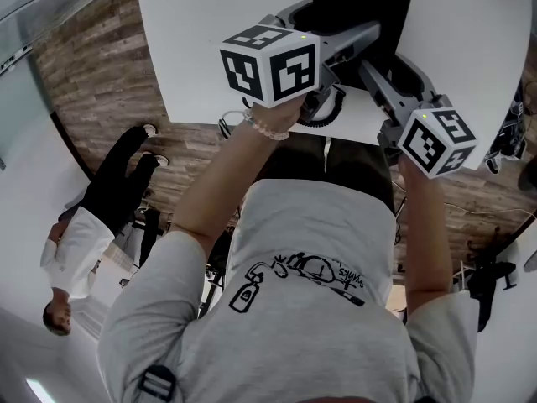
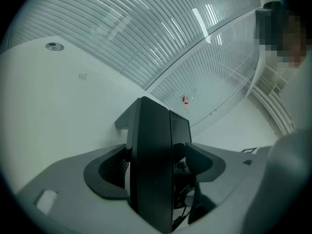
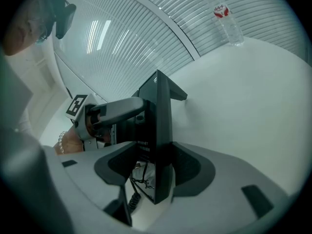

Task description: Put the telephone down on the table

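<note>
A bystander (image 1: pixel 92 217) stands on the wood floor (image 1: pixel 92 65) at left while I work at the white table (image 1: pixel 210 23). My left gripper (image 2: pixel 156 167) pinches the black telephone (image 1: pixel 361 11) from the left, jaws pressed on its casing. The telephone is held on edge over the table's near edge, its coiled cord (image 1: pixel 323 107) trailing below. I cannot tell whether it touches the top. My right gripper (image 3: pixel 158 168) clamps it from the right. A plastic bottle (image 3: pixel 226 18) stands well apart, far across the table.
</note>
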`<action>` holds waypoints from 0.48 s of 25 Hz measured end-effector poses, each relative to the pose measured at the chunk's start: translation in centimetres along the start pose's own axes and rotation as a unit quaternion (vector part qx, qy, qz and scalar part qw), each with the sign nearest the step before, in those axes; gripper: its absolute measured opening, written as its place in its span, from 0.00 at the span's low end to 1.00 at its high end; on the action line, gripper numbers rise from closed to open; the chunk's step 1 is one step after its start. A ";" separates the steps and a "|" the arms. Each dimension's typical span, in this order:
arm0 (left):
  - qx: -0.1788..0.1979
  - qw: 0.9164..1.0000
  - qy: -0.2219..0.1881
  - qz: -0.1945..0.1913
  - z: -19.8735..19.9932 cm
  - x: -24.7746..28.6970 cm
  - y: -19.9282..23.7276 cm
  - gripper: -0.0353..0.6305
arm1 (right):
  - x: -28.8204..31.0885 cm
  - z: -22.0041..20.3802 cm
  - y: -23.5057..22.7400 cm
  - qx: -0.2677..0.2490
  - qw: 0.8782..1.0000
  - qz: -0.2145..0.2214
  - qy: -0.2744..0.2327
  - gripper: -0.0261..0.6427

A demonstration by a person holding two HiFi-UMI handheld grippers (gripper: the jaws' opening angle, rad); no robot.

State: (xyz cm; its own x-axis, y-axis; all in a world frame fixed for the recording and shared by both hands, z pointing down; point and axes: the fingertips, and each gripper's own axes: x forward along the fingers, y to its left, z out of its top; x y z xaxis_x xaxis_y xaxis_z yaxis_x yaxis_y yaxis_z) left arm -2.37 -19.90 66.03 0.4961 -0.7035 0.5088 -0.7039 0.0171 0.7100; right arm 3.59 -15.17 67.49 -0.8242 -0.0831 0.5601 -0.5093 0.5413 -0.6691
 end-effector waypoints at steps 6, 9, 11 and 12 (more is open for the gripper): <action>0.019 1.000 0.000 0.008 -0.3 0.1 0.0 0.58 | 0.3 -0.5 -0.2 0.007 1.000 0.004 0.002 0.34; 0.025 1.000 -0.001 0.017 -0.2 0.3 0.1 0.58 | 0.5 -0.4 -0.4 0.011 1.000 0.009 0.001 0.34; 0.026 0.999 -0.001 0.020 -0.2 0.4 0.2 0.59 | 0.5 -0.4 -0.5 0.013 1.000 0.010 0.002 0.34; 0.026 0.999 -0.002 0.021 -0.2 0.4 0.1 0.59 | 0.5 -0.4 -0.5 0.014 1.000 0.010 0.003 0.34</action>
State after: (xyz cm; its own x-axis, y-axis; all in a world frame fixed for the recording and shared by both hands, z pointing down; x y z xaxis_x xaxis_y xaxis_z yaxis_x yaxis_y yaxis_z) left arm -2.17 -20.03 66.42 0.4639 -0.7052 0.5361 -0.7499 0.0095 0.6615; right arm 3.55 -15.10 68.27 -0.8327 -0.0667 0.5497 -0.4996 0.5185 -0.6940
